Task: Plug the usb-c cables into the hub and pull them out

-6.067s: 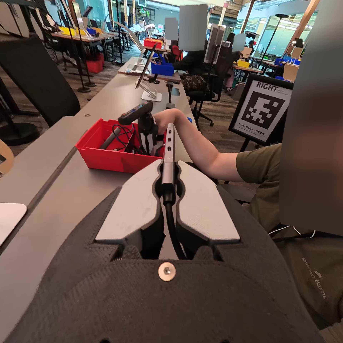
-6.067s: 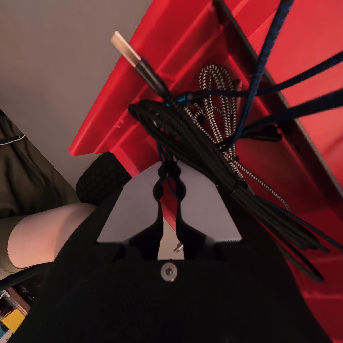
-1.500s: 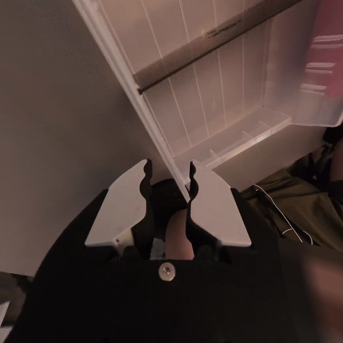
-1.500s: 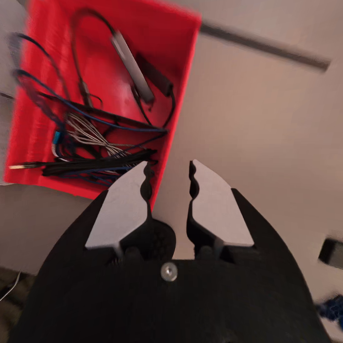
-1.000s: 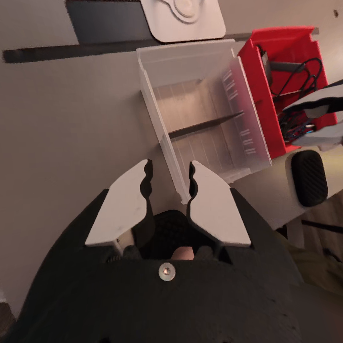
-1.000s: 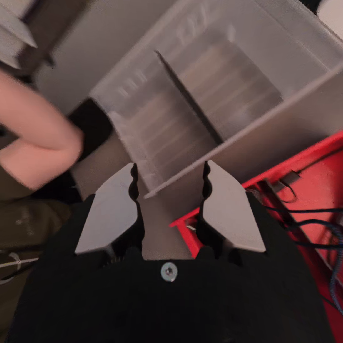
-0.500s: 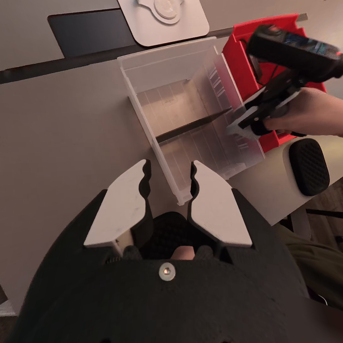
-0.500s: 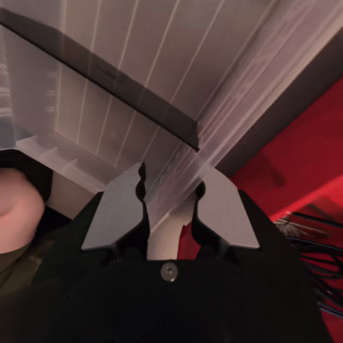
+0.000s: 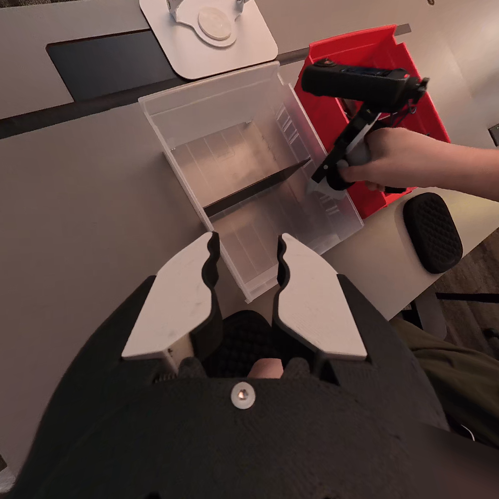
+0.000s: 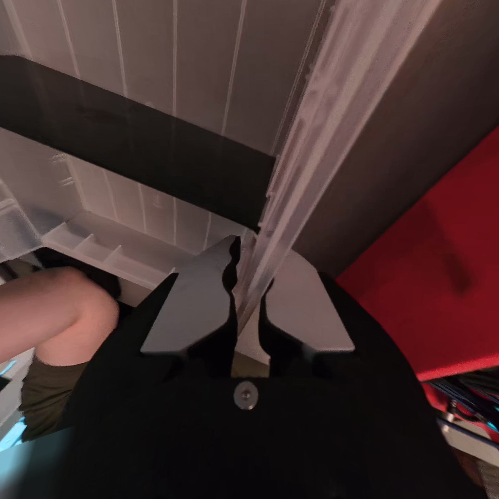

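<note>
Right gripper point(image 10: 251, 272) is pinching the clear bin's point(image 9: 172, 151) wall beside the red bin point(image 9: 378, 48); left gripper point(image 9: 245, 266) is hovering agape — empty — over the table point(image 9: 81, 189).

we saw a translucent, smooth plastic bin point(image 9: 294, 127), a matt red plastic bin point(image 9: 359, 46) and a textured black pad point(image 9: 432, 232).

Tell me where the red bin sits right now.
In the left wrist view the red bin sits on the table's far right, directly beside the clear plastic bin, with the right hand-held gripper at the clear bin's near wall.
</note>
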